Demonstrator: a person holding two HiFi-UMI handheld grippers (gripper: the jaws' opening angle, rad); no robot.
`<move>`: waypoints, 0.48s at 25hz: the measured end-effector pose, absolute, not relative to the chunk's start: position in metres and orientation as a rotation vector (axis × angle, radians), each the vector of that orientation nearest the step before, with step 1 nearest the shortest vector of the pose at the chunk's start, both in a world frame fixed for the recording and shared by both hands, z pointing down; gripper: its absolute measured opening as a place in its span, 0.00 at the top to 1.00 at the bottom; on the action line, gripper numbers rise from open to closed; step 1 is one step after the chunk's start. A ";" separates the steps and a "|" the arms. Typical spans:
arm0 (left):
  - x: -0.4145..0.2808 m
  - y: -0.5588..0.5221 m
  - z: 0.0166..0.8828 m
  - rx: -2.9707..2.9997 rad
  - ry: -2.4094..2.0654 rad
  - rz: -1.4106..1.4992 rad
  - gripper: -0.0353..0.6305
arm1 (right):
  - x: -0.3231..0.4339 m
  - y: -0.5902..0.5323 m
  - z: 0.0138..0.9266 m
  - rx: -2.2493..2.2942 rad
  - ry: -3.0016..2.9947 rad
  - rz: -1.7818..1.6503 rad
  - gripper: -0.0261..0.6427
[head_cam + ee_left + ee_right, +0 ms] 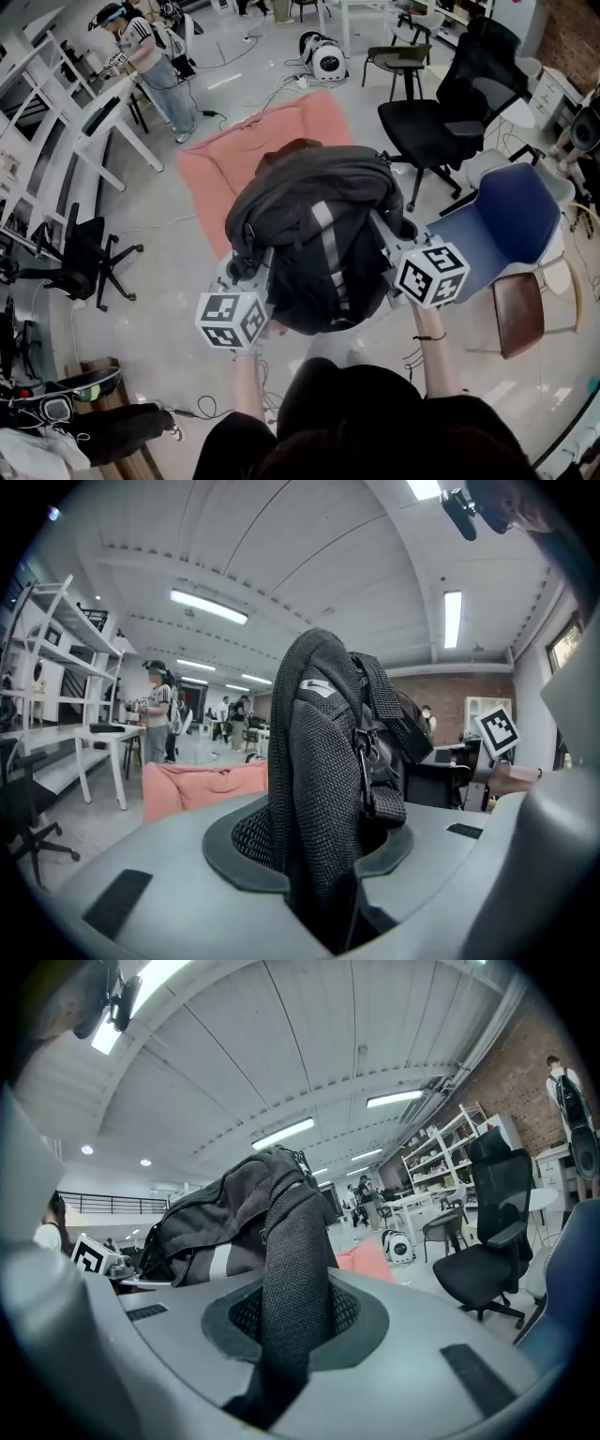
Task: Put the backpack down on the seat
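Backpack: the dark grey backpack (314, 239), with a pale stripe down its back, hangs between the two grippers. In the head view it is just left of the blue chair (506, 220), near the seat's edge but not resting on it.
Left gripper: the left gripper (251, 267) is clenched on a padded mesh shoulder strap (314, 761). The strap stands upright out of the gap between the jaws. A buckle and a length of webbing hang on the side of it that faces the blue chair.
Right gripper: the right gripper (394, 246), the one closer to the blue chair, is grasping the other mesh strap (295, 1269). The strap fills the gap between the jaws, and the bag's body bulges behind it.
Blue chair: a shell seat and back at the right of the head view, ahead of the person's right arm.
Brown chair: the brown chair (520, 314) stands just beside the blue chair, on its nearer side.
Black office chair: the black office chair (441, 122) stands beyond the blue chair, near it.
Pink mat: the pink mat (281, 141) lies on the floor left of and beyond the blue chair, partly hidden by the backpack.
Other person: another person (141, 47) stands well apart from the blue chair, at the white shelving (56, 122) in the far left corner.
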State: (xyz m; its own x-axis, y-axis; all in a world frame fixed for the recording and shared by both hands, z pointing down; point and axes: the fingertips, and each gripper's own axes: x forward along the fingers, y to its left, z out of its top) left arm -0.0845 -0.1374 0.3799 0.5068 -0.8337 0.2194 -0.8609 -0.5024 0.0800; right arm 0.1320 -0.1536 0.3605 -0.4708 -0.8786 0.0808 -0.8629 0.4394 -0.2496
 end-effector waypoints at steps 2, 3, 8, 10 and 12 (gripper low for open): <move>-0.083 -0.152 0.381 2.564 -1.460 0.247 0.72 | 0.134 -0.167 0.365 -1.577 2.605 -0.426 0.88; -0.081 -0.160 0.383 2.563 -1.459 0.256 0.72 | 0.136 -0.175 0.369 -1.577 2.601 -0.439 0.88; -0.084 -0.207 0.406 2.535 -1.435 0.274 0.72 | 0.133 -0.221 0.390 -1.602 2.598 -0.483 0.88; -0.088 -0.226 0.421 2.513 -1.410 0.284 0.72 | 0.128 -0.239 0.403 -1.620 2.598 -0.509 0.88; -0.089 -0.246 0.434 2.496 -1.380 0.298 0.73 | 0.127 -0.257 0.414 -1.641 2.597 -0.535 0.88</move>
